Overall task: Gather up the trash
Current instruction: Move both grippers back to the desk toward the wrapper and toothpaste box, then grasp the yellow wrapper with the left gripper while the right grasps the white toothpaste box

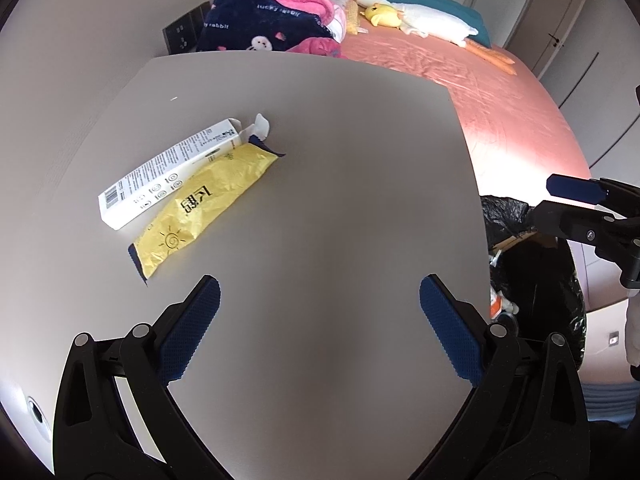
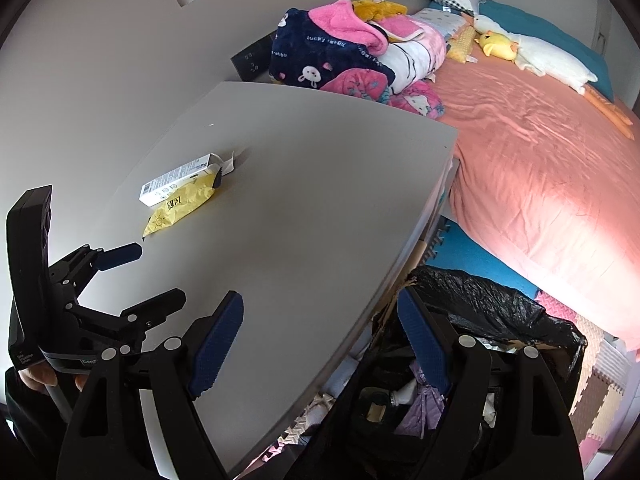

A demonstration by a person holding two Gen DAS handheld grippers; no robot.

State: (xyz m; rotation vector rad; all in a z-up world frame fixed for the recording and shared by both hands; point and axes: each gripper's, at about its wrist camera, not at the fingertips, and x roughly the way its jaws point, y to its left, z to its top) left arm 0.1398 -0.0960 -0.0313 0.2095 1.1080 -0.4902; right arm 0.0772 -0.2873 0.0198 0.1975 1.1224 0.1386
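Observation:
A white carton box (image 1: 168,176) with an open end and a crumpled yellow wrapper (image 1: 204,206) lie side by side on the grey table (image 1: 320,180), left of centre. My left gripper (image 1: 320,292) is open and empty, above the table just short of the wrapper. In the right wrist view the box (image 2: 176,182) and wrapper (image 2: 180,208) are far left, and the left gripper (image 2: 148,276) shows at the left edge. My right gripper (image 2: 320,312) is open and empty over the table's right edge, above a bin lined with a black bag (image 2: 480,312) that holds trash.
The black bag bin (image 1: 532,264) stands beside the table's right edge. A bed with a pink sheet (image 2: 540,152), folded blankets (image 2: 340,52) and plush toys (image 2: 532,56) lies behind. Foam mats (image 2: 592,368) cover the floor.

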